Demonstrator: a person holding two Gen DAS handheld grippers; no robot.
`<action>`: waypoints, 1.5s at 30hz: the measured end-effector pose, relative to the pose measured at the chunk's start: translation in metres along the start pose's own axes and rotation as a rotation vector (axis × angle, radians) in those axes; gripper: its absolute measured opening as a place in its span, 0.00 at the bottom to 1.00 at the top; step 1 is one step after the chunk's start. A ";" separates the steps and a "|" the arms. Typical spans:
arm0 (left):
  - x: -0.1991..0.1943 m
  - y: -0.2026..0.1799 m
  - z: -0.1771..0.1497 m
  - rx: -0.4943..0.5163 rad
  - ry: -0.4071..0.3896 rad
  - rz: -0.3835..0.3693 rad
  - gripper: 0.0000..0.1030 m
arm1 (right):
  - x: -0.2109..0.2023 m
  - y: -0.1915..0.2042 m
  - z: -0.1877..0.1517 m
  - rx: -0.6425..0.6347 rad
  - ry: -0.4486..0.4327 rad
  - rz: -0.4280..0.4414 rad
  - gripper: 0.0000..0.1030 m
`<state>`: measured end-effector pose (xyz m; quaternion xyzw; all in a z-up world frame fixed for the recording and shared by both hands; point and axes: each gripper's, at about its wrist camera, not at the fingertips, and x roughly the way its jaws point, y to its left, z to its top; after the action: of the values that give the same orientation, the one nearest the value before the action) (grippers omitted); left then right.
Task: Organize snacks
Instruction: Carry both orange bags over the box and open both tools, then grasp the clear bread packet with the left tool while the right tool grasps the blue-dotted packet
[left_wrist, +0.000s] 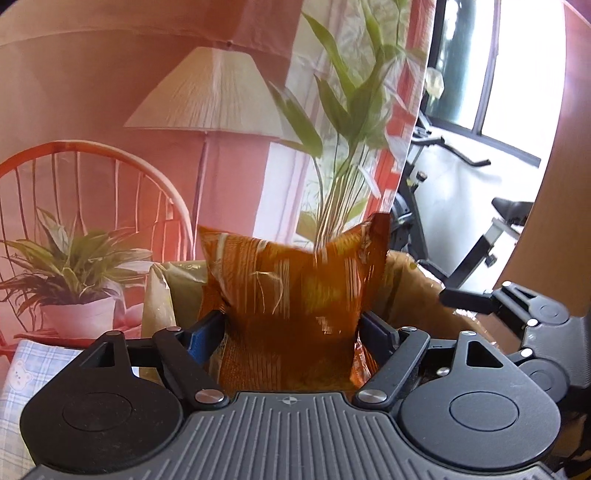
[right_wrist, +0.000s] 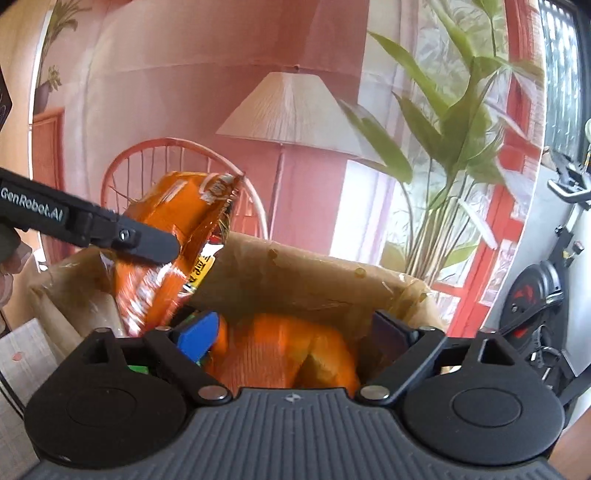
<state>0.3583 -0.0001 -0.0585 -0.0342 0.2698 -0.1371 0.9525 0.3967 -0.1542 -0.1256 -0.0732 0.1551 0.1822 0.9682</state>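
My left gripper (left_wrist: 291, 328) points slightly downward, its blue pads (left_wrist: 201, 334) pressed on either side of the orange snack bag (left_wrist: 291, 295). My right gripper (right_wrist: 291, 332) sits beside it, jaws spread wide and gripping nothing.

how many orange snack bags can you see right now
2. One orange snack bag stands tilted over the cardboard box, between the left tool's fingers. A second orange bag lies inside the box, between the right tool's open fingers. More may be hidden below.
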 end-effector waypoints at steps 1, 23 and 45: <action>0.002 -0.001 0.000 0.007 0.005 0.003 0.83 | -0.001 -0.001 0.000 0.005 0.001 0.000 0.90; -0.029 -0.007 0.005 0.037 -0.042 -0.032 0.83 | -0.044 -0.001 -0.002 0.093 -0.043 0.004 0.90; -0.116 0.005 -0.106 -0.083 0.061 0.028 0.87 | -0.127 0.046 -0.057 0.189 -0.067 -0.095 1.00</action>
<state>0.2098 0.0380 -0.0911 -0.0657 0.3045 -0.1134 0.9435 0.2517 -0.1652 -0.1421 0.0173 0.1354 0.1232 0.9829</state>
